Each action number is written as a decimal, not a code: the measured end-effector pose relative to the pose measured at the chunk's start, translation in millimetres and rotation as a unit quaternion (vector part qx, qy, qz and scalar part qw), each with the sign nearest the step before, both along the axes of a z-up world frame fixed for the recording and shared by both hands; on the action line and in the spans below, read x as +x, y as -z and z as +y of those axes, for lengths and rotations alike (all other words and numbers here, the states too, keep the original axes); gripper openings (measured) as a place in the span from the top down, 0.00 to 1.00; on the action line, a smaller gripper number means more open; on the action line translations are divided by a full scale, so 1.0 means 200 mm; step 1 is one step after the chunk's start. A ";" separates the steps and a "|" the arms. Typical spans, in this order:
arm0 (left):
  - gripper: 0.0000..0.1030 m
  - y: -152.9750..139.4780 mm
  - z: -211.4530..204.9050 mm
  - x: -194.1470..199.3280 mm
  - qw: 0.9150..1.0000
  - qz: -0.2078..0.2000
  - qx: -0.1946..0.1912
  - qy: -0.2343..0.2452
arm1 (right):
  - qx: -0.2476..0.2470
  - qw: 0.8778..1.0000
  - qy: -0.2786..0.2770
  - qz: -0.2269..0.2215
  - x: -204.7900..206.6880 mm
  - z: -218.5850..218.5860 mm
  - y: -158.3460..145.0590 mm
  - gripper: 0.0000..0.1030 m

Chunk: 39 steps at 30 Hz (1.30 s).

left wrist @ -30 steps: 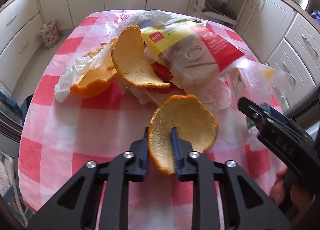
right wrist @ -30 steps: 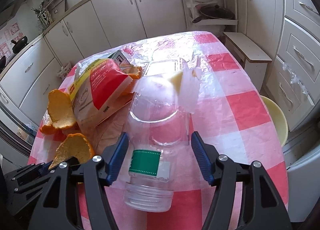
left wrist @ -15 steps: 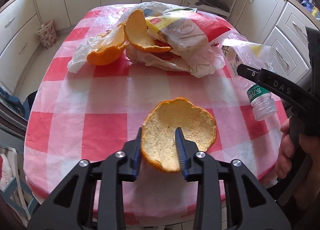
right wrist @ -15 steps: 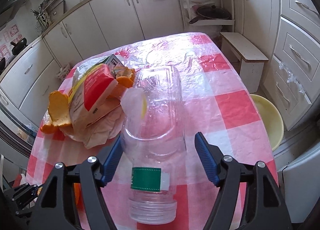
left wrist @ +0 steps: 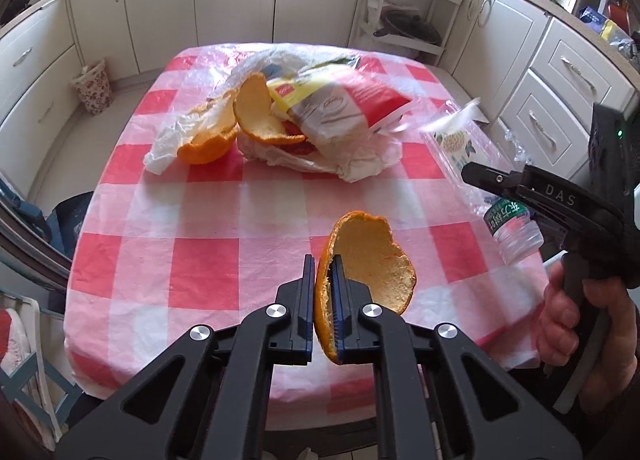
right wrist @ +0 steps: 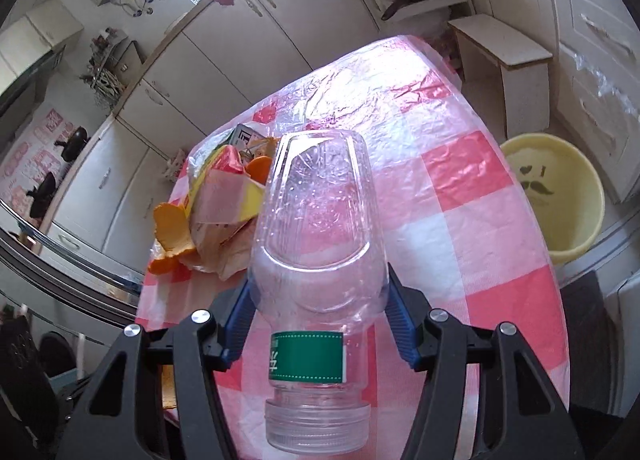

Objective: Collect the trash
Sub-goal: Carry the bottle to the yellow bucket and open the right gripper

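Both tongs loaded: orange peel on the left, clear plastic bottle on the right, both above the checked surface.

The left tongs (left wrist: 324, 304) are clamped on the edge of an orange peel (left wrist: 370, 264), held clear of the red-and-white surface (left wrist: 240, 220). The right tongs (right wrist: 318, 316) are closing, pads against the shoulders of a plastic bottle (right wrist: 316, 220) with a green neck label, its uncapped mouth toward the camera. Remaining trash lies at the far part of the surface: a snack bag (left wrist: 340, 108), crumpled white wrapping and two further peels (left wrist: 224, 128). A yellow bin (right wrist: 556, 196) stands on the floor beside the surface.
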<state>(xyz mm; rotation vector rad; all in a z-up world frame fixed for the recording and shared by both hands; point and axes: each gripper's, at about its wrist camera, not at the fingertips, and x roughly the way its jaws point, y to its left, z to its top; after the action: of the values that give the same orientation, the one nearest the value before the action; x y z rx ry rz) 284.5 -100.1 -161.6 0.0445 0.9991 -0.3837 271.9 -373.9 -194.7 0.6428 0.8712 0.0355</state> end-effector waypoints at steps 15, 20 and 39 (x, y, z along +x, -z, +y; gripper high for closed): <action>0.93 -0.29 -0.31 -0.06 0.997 -0.044 -0.028 0.052 | -0.006 0.986 0.138 0.097 -0.08 -0.78 0.08 0.44; 0.93 -0.30 -0.47 -0.03 0.996 -0.042 -0.033 0.069 | -0.011 0.973 0.145 0.179 0.11 -0.98 0.35 0.44; 0.93 0.07 -1.63 0.33 0.988 0.021 0.009 0.153 | -0.100 0.962 0.251 -0.049 0.03 -1.19 -0.35 0.18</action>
<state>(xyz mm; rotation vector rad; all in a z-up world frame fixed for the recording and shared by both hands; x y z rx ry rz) 350.8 -426.9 -175.7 0.2083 1.0398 -0.6582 278.5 -612.1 -124.8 0.6492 0.5866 -0.4688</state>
